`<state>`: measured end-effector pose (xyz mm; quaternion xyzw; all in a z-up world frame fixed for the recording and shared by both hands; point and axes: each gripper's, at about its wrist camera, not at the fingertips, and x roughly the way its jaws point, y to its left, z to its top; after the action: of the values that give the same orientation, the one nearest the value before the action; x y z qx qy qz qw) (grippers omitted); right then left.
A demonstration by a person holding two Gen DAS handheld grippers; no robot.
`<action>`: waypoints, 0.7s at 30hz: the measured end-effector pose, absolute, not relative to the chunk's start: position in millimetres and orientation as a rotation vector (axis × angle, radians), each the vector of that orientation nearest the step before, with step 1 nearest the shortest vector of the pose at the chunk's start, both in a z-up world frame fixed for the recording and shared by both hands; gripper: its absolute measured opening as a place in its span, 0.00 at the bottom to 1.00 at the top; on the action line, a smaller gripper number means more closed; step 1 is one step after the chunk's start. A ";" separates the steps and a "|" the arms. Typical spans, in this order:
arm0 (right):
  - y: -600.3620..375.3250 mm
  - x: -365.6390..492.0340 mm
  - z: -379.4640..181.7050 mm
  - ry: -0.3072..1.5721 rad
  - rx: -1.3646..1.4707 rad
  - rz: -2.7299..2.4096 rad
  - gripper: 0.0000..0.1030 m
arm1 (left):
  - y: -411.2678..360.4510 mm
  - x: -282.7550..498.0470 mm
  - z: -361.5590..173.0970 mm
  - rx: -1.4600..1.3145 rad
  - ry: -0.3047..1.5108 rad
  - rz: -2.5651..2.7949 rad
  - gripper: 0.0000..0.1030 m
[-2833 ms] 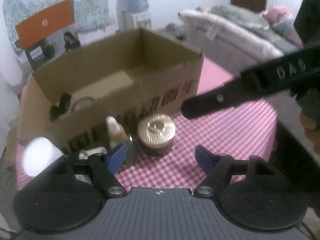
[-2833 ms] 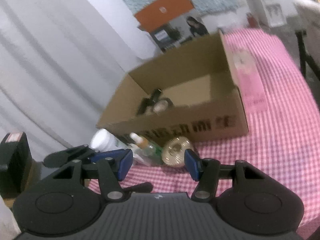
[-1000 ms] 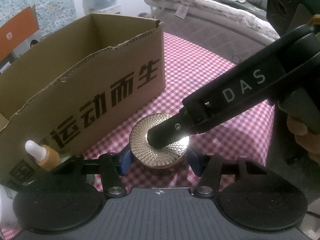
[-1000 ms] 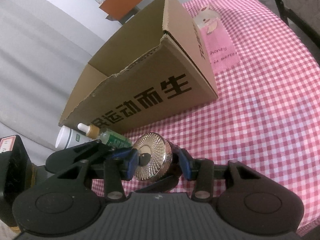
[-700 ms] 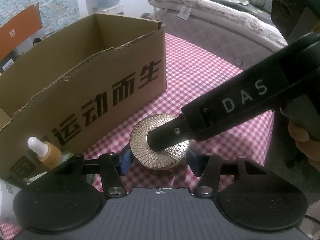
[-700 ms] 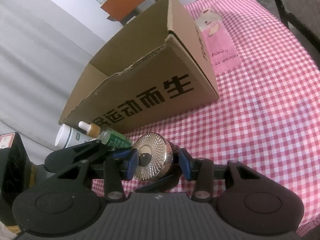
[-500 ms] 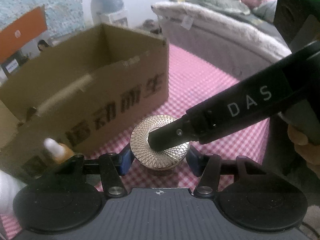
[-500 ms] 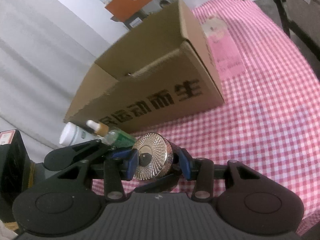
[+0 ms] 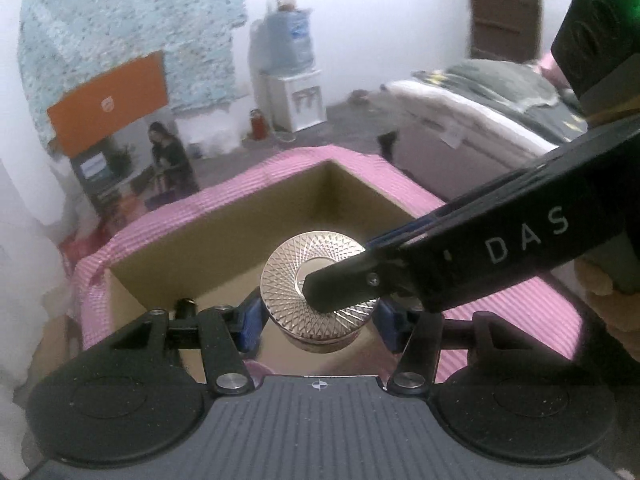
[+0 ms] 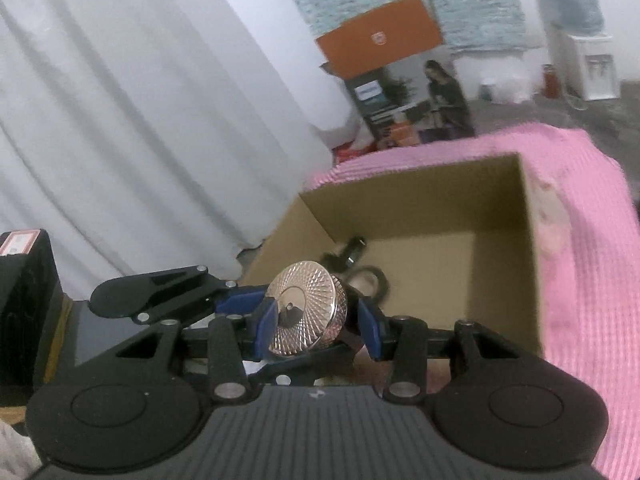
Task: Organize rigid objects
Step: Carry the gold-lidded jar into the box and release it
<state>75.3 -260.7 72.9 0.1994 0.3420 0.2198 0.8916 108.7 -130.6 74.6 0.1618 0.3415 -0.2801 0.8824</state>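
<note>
A round jar with a shiny patterned lid [image 9: 292,276] hangs in the air over the open cardboard box [image 9: 192,248]. My left gripper [image 9: 318,324] is shut on the jar's sides with its blue pads. A finger of the right gripper [image 9: 440,268] lies across the lid. In the right wrist view the jar [image 10: 304,312] sits tilted between the pads of my right gripper [image 10: 316,330], which is shut on its top and bottom. A left gripper finger [image 10: 160,292] reaches in from the left. Black items [image 10: 352,256] and a dark ring [image 10: 370,280] lie in the box [image 10: 500,280].
The box stands on a pink checked tablecloth [image 10: 592,280]. A white curtain [image 10: 140,120] hangs at the left, with an orange-topped carton [image 10: 392,80] behind the table. A water dispenser [image 9: 292,80] and a bed [image 9: 500,100] are further back. A hand [image 9: 600,284] grips the right tool.
Both grippers have risen with the jar, from the table in front of the box to above its open top. The dropper bottle and white bottle have dropped out of view.
</note>
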 end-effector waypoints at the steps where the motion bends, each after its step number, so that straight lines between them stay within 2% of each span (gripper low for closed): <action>1: -259.5 88.2 75.4 0.719 0.409 0.464 0.46 | -129.4 119.4 74.9 0.331 0.729 -0.575 0.54; 10: -256.3 207.7 50.0 0.888 0.468 0.497 0.46 | -132.1 228.3 39.8 0.299 0.962 -0.495 0.54; 21: -263.0 294.1 -8.7 1.046 0.518 0.467 0.46 | -142.4 293.9 -14.6 0.326 1.133 -0.434 0.54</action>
<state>294.1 -263.0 -8.7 0.2421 0.4894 0.2183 0.8088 293.9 -142.4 -14.6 0.1523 0.5301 -0.2029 0.8091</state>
